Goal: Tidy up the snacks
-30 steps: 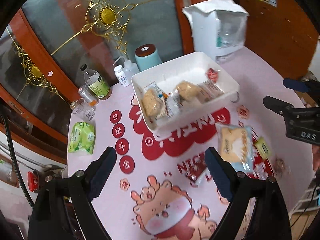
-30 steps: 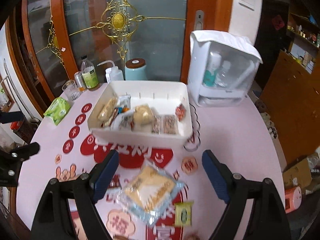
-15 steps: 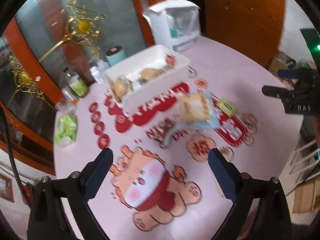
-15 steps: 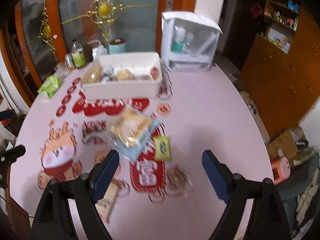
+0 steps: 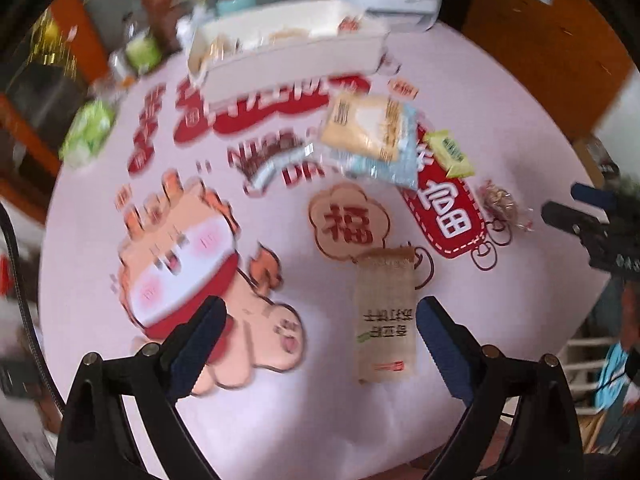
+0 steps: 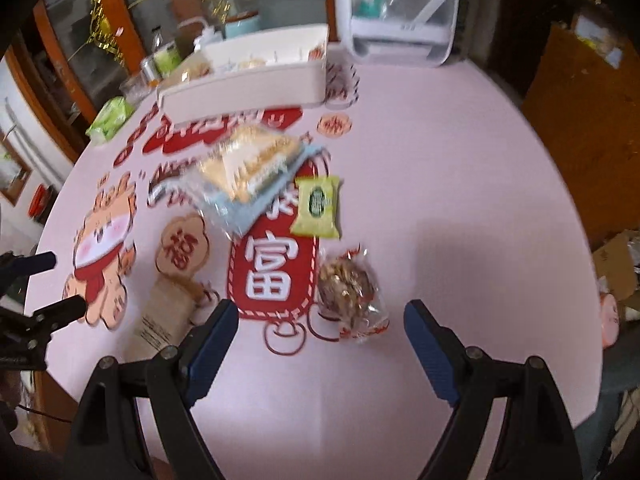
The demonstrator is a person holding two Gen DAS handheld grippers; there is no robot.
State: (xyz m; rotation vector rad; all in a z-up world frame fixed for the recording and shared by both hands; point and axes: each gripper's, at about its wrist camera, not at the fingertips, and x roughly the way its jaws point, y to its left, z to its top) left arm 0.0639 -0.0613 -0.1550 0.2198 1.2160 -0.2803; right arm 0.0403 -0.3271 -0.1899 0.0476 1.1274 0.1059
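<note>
A white bin [image 5: 292, 60] holding several snacks stands at the far side of the pink table; it also shows in the right wrist view [image 6: 248, 80]. Loose snacks lie nearer: a large clear-blue bag of crackers [image 5: 372, 136] [image 6: 248, 164], a small green packet [image 5: 450, 152] [image 6: 318, 208], a clear bag of nuts [image 5: 498, 200] [image 6: 348, 284], and a tan kraft packet [image 5: 384, 312] [image 6: 168, 312]. My left gripper [image 5: 320, 320] is open and empty, low over the table's near edge, just left of the kraft packet. My right gripper [image 6: 316, 324] is open and empty, just in front of the nut bag.
A white cabinet with a clear door [image 6: 400, 12] stands behind the bin. Bottles, a teal canister [image 6: 240, 24] and a green wipes pack [image 6: 110, 120] sit at the far left. The table edge curves close below both grippers.
Both grippers have pulled back from the bin toward the table's near edge. The bin looks smaller and farther, and the kraft packet and nut bag have come into view.
</note>
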